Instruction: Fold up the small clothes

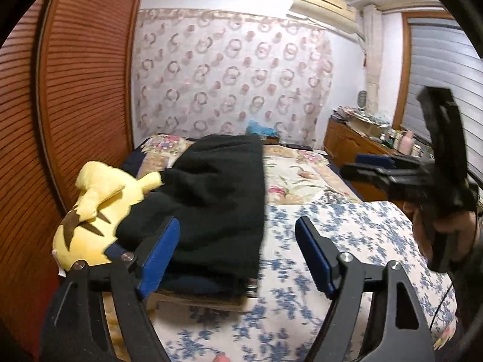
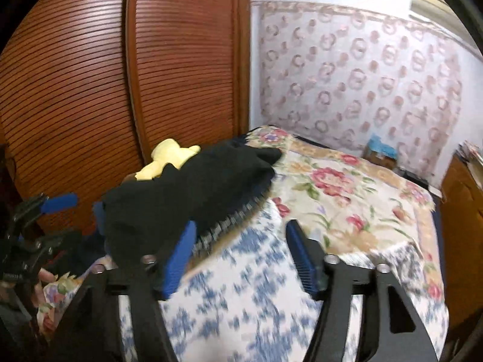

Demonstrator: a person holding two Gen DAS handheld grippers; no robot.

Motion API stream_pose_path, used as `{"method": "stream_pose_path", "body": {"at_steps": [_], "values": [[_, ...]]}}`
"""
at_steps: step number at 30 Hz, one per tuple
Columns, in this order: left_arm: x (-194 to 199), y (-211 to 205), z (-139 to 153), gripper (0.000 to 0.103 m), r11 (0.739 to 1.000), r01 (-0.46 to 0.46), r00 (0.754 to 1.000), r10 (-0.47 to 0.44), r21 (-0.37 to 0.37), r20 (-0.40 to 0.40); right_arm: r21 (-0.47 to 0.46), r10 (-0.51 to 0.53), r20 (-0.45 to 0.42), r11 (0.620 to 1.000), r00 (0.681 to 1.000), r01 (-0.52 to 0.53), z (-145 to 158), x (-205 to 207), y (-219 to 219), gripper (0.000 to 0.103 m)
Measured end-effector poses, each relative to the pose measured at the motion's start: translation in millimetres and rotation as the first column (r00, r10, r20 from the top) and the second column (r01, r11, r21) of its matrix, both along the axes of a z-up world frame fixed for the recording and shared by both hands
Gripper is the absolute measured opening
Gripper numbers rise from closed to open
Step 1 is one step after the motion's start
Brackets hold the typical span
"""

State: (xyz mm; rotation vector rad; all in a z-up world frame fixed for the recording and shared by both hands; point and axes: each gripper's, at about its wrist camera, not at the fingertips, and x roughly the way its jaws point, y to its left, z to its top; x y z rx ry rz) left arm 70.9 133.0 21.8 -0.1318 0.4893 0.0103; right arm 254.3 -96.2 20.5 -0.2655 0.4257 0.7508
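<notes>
A black folded garment (image 1: 217, 199) lies on top of a stack of dark clothes on the bed's left side, against a yellow plush toy (image 1: 99, 211). My left gripper (image 1: 238, 247) is open and empty, its left pad over the garment's near edge. My right gripper (image 2: 241, 250) is open and empty above the blue-flowered cloth (image 2: 241, 295), just right of the black garment (image 2: 187, 193). The right gripper also shows in the left wrist view (image 1: 371, 166), raised at the right. The left gripper shows at the left edge of the right wrist view (image 2: 45, 211).
The bed carries a floral quilt (image 2: 347, 199). A slatted wooden wardrobe (image 2: 120, 75) stands close on the left. A cluttered wooden dresser (image 1: 356, 141) is at the right by the window. A blue item (image 2: 382, 147) lies at the bed's far end.
</notes>
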Motion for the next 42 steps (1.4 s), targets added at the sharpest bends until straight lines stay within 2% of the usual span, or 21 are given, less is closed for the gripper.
{"method": "stream_pose_path", "body": {"at_steps": [2, 6, 10, 17, 23, 30, 42], "values": [[-1.3, -16.9, 1.1, 0.08, 1.0, 0.021, 1.0, -0.021, 0.022, 0.002, 0.025, -0.022, -0.006, 0.999, 1.0, 0.022, -4.8, -20.2, -19.3, 0.074], [-2.8, -44.8, 1.6, 0.08, 0.997, 0.066, 0.998, -0.066, 0.038, 0.002, 0.079, -0.104, -0.012, 0.991, 0.995, 0.105, -13.5, -55.8, -49.9, 0.075], [-5.9, -71.0, 4.8, 0.08, 0.993, 0.109, 0.994, -0.11, 0.042, 0.007, 0.111, -0.202, 0.019, 0.974, 0.979, 0.199, -14.7, -95.0, -77.5, 0.075], [-16.2, -111.0, 26.0, 0.08, 0.991, 0.124, 0.991, -0.127, 0.057, 0.043, 0.17, -0.3, 0.069, 0.943, 0.951, 0.286, -5.1, -170.2, -99.2, 0.075], [-24.0, -128.9, 37.2, 0.08, 0.991, 0.118, 0.99, -0.123, 0.067, 0.064, 0.218, -0.356, 0.087, 0.918, 0.93, 0.331, -0.3, -212.0, -105.3, 0.075], [-29.3, -130.8, 43.2, 0.08, 0.992, 0.111, 0.991, -0.116, 0.062, 0.074, 0.238, -0.389, 0.104, 0.903, 0.915, 0.357, -10.1, -235.8, -94.8, 0.075], [-30.3, -131.0, 46.7, 0.08, 0.992, 0.099, 0.992, -0.105, 0.08, 0.073, 0.24, -0.408, 0.1, 0.895, 0.908, 0.376, -16.4, -226.0, -96.4, 0.075]]}}
